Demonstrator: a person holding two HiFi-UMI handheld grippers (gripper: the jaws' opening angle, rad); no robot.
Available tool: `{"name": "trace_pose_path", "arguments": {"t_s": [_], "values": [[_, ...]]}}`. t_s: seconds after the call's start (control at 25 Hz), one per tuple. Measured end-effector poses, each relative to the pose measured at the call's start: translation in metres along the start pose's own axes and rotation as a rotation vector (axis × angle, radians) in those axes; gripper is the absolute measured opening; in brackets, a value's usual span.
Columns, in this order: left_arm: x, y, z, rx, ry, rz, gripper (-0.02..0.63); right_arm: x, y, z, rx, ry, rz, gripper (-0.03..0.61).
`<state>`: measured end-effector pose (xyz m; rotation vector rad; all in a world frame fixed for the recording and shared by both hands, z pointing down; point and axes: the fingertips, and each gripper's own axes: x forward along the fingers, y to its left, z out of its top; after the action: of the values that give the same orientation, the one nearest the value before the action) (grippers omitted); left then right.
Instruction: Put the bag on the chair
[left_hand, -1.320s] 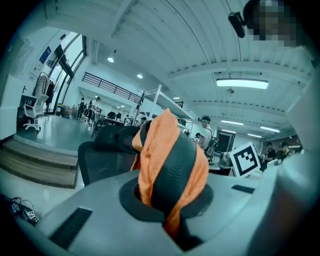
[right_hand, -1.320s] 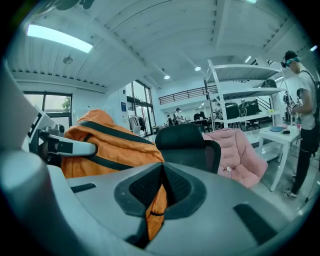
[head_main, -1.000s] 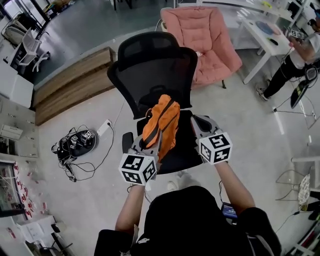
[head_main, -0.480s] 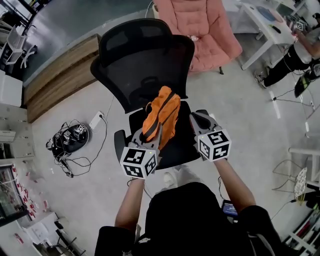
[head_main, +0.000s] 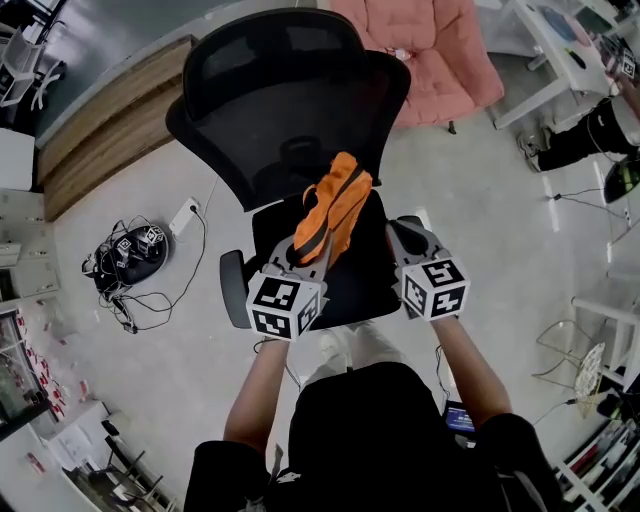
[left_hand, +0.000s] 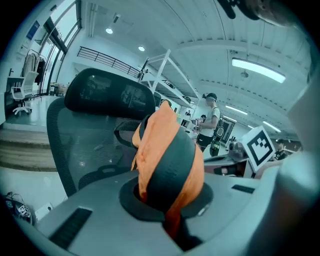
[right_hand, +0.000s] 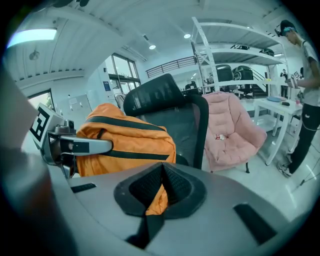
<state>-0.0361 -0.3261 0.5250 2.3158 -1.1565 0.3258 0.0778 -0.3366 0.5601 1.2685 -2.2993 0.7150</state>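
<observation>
An orange bag (head_main: 335, 210) with black straps hangs above the seat (head_main: 365, 285) of a black mesh office chair (head_main: 290, 100), close to its backrest. My left gripper (head_main: 305, 258) is shut on the bag's near end; in the left gripper view the bag (left_hand: 160, 150) rises out of its closed jaws (left_hand: 167, 220). My right gripper (head_main: 402, 238) is just right of the bag, level with the left. In the right gripper view a fold of orange cloth and a black strap sit in its closed jaws (right_hand: 159, 172), with the bag (right_hand: 125, 140) spread to the left.
A pink padded armchair (head_main: 430, 50) stands behind the office chair on the right. A low wooden platform (head_main: 110, 130) runs along the left. Cables and a power strip (head_main: 130, 260) lie on the floor at left. A white table (head_main: 560, 40) and a standing person (head_main: 600, 130) are at far right.
Both grippers have carried the bag forward and a little right, from over the seat's front toward the backrest. The chair now fills more of the head view.
</observation>
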Motion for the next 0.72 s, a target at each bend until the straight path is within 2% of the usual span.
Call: {"name": "trace_pose_path", "arguments": {"t_s": [0.28,0.48,0.72], "values": [[0.036,0.026,-0.012,-0.025,0.039,-0.003,0.025,0.034,-0.007,-0.014,0.015,0.048,0.044,0.002],[0.058,0.041,-0.022,-0.043,0.053,-0.003,0.025,0.045,-0.016,-0.028,0.019,0.086,0.041,0.002],[0.084,0.053,-0.029,-0.039,0.063,-0.046,0.025,0.059,-0.026,-0.042,0.039,0.118,0.05,0.002]]}}
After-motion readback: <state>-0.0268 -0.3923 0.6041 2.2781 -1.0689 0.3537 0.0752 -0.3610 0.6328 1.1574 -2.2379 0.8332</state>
